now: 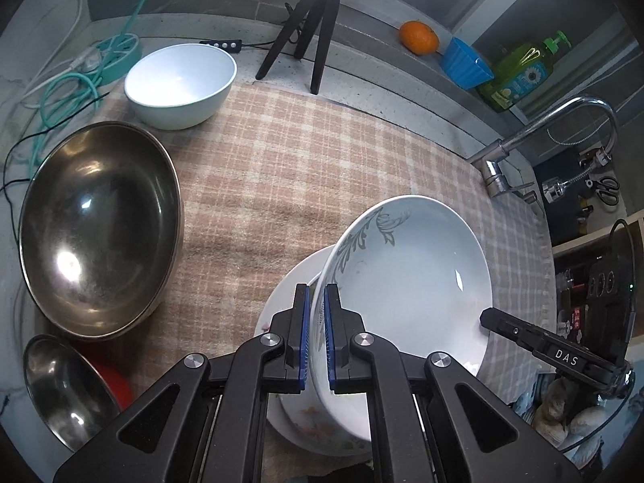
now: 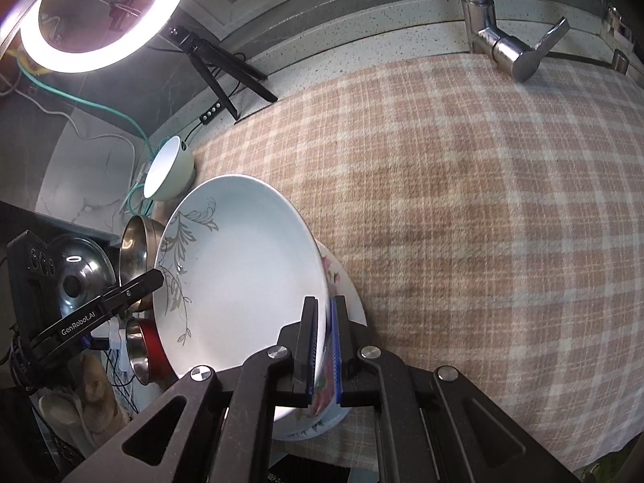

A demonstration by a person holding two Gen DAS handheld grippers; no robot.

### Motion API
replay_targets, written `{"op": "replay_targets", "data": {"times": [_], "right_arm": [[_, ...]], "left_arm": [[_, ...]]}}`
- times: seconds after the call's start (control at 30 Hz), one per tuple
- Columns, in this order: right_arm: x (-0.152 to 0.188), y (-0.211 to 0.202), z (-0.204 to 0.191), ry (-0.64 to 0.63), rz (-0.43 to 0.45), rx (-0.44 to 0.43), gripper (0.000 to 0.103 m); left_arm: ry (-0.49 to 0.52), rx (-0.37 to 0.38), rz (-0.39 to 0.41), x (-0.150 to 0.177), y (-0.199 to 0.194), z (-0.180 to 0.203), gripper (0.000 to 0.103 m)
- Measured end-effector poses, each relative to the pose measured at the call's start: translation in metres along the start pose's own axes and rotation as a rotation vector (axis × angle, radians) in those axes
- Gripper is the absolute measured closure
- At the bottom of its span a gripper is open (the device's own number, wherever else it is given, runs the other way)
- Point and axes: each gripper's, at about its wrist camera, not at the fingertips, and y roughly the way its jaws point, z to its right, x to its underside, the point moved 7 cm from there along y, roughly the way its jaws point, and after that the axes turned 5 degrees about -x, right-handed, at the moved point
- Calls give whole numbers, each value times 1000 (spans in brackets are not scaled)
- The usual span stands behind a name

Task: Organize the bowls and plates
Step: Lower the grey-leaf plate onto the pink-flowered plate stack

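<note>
Left wrist view: left gripper clamped tight on the near rim of the leaf-patterned plate, blue pads pinching the edge on either side. Right gripper closed the same way on the opposite rim, and its tip shows in the left view at the plate's far edge. Plate is held between the two, tilted, over a flowered plate that lies on the checked cloth. Whether the two plates touch cannot be told.

Risks, by my reading:
- Each hold is only a thin bite on a glazed rim. If the two hands drift apart or twist unevenly, one edge could slide out and the plate would drop onto the one beneath, with a chance of chipping.
- Lowering it while tilted would land one edge first, so it may skid off-centre rather than nest.
- In the right wrist view that gripper seems to sit against the flowered rim too. Closing on both could drag the lower plate.

Just left stands the large steel bowl, with a smaller steel bowl nearer the camera. A wide leftward swing could clip them. Further back, the white bowl and tripod are well apart from the carry. The tap on the right looks clear.
</note>
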Motion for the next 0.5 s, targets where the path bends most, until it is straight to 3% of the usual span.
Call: {"op": "replay_targets", "data": {"times": [0.5], "right_arm": [[19,6,-1,-7,-36,11,97]], "left_arm": [[-17,-11,-25,24,6,-10,98]]}}
